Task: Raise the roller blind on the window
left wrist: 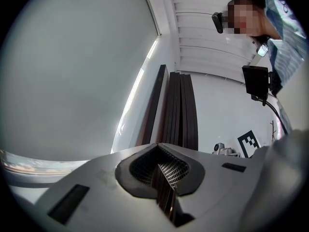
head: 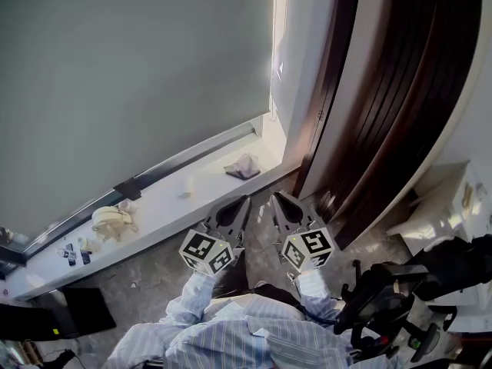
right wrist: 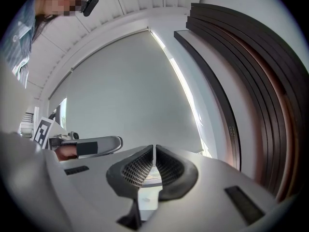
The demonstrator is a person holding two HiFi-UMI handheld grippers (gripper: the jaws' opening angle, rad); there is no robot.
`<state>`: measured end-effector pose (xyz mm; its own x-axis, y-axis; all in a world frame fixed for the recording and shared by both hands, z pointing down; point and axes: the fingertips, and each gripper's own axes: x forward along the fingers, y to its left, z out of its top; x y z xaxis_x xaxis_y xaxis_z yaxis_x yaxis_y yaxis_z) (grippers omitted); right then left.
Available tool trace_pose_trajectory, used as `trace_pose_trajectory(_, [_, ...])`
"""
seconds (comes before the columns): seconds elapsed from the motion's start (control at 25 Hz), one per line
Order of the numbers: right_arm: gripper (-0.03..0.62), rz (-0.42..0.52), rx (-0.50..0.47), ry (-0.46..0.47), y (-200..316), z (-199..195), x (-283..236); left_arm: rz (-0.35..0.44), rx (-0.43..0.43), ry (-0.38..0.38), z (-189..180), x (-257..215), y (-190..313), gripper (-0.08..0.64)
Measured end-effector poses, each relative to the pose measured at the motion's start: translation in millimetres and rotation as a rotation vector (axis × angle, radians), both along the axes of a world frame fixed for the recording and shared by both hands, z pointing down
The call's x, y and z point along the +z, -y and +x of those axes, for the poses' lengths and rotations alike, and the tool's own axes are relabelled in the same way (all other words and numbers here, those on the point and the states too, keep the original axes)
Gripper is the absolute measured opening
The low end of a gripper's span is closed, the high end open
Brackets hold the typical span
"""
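In the lower centre, the left tool and the right tool are side by side, each with its jaws together and empty. Beyond them lies the sill. The blind fills the upper left and hangs down almost to the sill.

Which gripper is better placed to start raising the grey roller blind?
Right, narrowly. The right gripper points nearer the grey roller blind's bright right edge, where a cord would likely hang, though none shows. The left gripper sits beside it; both jaws are shut, empty.
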<state>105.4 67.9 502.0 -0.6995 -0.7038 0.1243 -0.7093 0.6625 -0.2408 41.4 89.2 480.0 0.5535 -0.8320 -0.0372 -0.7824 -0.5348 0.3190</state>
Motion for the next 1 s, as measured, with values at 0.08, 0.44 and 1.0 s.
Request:
trace_pose_trajectory(0.08, [0.006,-0.001,0.015,-0.011,23.8,-2.8,4.5,0.002,0.011,-0.007,-5.6,4.1,25.8,0.005])
trace_pose_trajectory(0.44, [0.006,0.018,0.117,-0.021,166.4,-45.0,-9.0,0.034,0.13,-0.002,-48.5,-7.1,174.1,0.005])
trace_pose_trajectory(1.0, [0.008,0.026,0.256,-0.05,263.4,-43.8,-20.5,0.102,0.335,0.022,-28.7,-47.6,354.5,0.063])
